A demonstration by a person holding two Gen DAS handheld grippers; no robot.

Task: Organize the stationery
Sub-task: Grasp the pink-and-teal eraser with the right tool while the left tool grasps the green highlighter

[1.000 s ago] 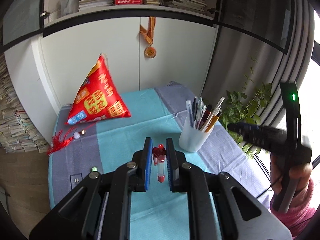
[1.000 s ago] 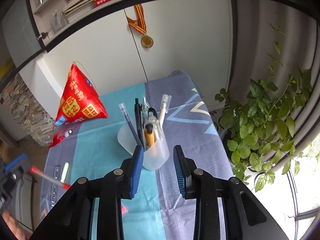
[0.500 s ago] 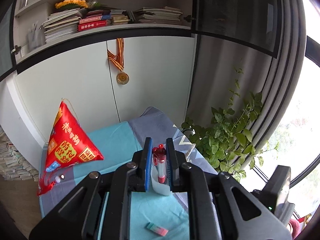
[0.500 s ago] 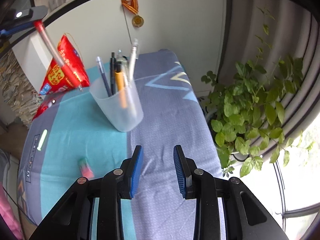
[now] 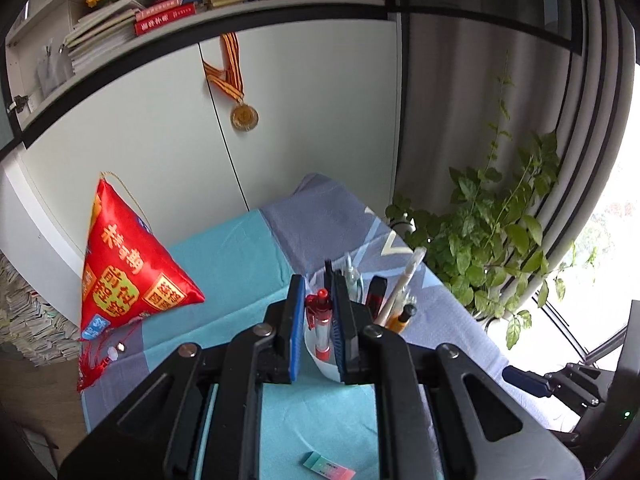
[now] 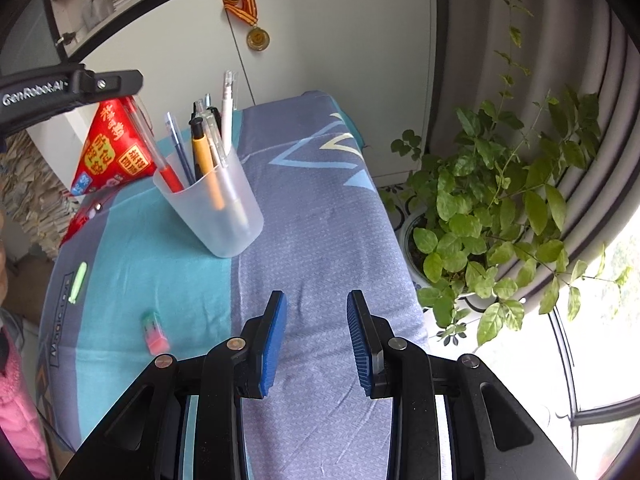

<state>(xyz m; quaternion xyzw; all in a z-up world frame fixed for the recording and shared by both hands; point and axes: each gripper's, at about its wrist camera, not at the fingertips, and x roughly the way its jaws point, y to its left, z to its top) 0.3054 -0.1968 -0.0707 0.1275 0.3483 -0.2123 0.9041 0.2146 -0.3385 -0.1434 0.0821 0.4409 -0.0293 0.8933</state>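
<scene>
My left gripper (image 5: 315, 284) is shut on a red pen (image 5: 321, 326) and holds it above the frosted pen cup (image 6: 218, 208). In the right wrist view the red pen (image 6: 154, 152) slants down with its tip inside the cup's left side. The cup holds several pens and shows behind my left fingers (image 5: 324, 364). My right gripper (image 6: 317, 308) is open and empty over the grey-blue cloth, nearer than the cup. A green-and-pink eraser (image 6: 153, 331) lies on the teal cloth, also in the left wrist view (image 5: 328, 466). A pale green pen cap (image 6: 77, 282) lies at the left.
A red pyramid cushion (image 5: 124, 268) stands at the table's back left against white cupboards. A potted plant (image 6: 492, 200) stands off the table's right edge. A medal (image 5: 244, 116) hangs on the cupboard door. Books fill the shelf above.
My left gripper has carried the red pen down and over to the cup, so its tip now sits inside. My right gripper has drawn back from the cup and stays open.
</scene>
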